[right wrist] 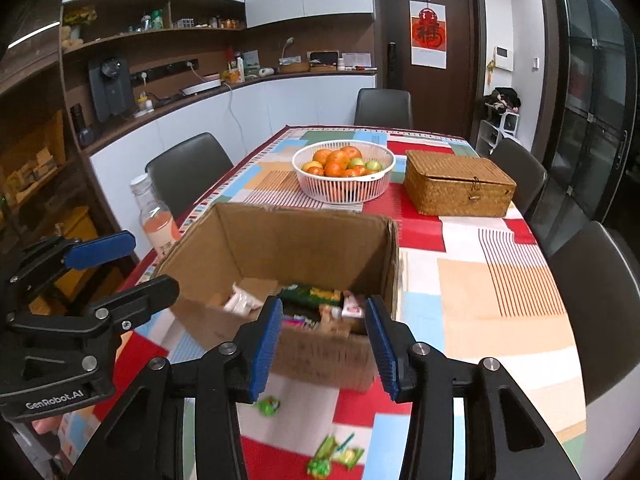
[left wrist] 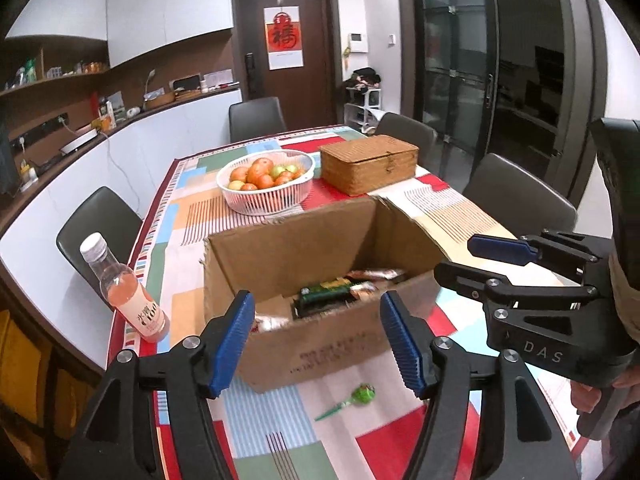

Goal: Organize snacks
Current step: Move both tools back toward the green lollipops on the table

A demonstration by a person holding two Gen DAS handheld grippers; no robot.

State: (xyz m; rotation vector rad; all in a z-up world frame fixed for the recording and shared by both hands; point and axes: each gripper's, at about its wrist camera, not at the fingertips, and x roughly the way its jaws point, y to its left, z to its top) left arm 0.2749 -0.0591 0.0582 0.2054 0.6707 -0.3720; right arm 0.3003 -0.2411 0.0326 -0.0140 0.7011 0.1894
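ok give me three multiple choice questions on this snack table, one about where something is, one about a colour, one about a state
1. Where is the green lollipop?
A. inside the cardboard box
B. on the tablecloth in front of the cardboard box
C. in the fruit basket

2. What colour are the pads on the gripper fingers?
A. blue
B. yellow
C. white

3. What state is the woven box in?
A. lid shut
B. lid standing open
C. tipped on its side

Answers:
1. B: it lies on the cloth, on the near side of the cardboard box, outside it.
2. A: both the left gripper and the right gripper show blue ribbed pads.
3. A: its lid sits flat, with the front clasp down.
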